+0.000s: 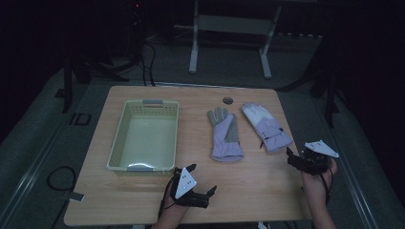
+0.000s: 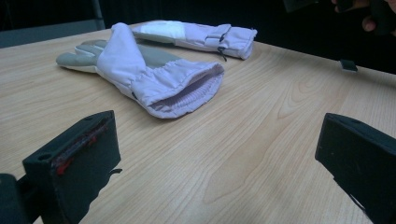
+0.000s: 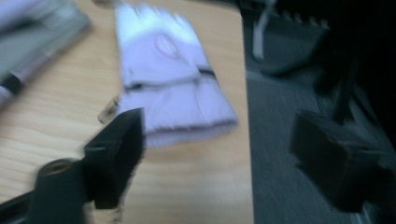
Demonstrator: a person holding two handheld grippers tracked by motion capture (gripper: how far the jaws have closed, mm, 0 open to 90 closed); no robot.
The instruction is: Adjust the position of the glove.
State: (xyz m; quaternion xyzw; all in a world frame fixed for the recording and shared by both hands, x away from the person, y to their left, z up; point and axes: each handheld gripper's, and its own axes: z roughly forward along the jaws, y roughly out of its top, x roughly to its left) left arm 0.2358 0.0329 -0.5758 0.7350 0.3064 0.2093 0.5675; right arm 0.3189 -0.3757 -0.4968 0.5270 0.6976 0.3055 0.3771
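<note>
- Two pale lilac gloves are lying side by side on the far right half of the wooden bench (image 1: 143,200), fingers pointing away from the person.
- The left glove (image 1: 225,136) is lying palm up, showing its grey palm, with its cuff gaping open toward the person; the left gripper view is looking straight into that opening (image 2: 187,91).
- The right glove (image 1: 266,126) is lying just beside it, angled toward the bench's right edge, a whitish patch over the fingers and a dark strap across the wrist; it is sitting near that edge in the right gripper view (image 3: 173,79), which is blurred.
- The left tool (image 1: 203,181) is hovering low over the near part of the bench, just in front of the basket and well short of the gloves. Its jaws are standing wide apart and gripping nothing; bare wood is showing between them in the left gripper view (image 2: 219,158).
- The right tool (image 1: 292,160) is being held at the bench's right edge, near the right glove's cuff but not touching it. Its jaws are spread too, one over the wood and one out past the edge over the floor (image 3: 219,154).
- A pale green slotted basket (image 1: 120,138) is sitting on the left half of the bench, well apart from the gloves.
</note>
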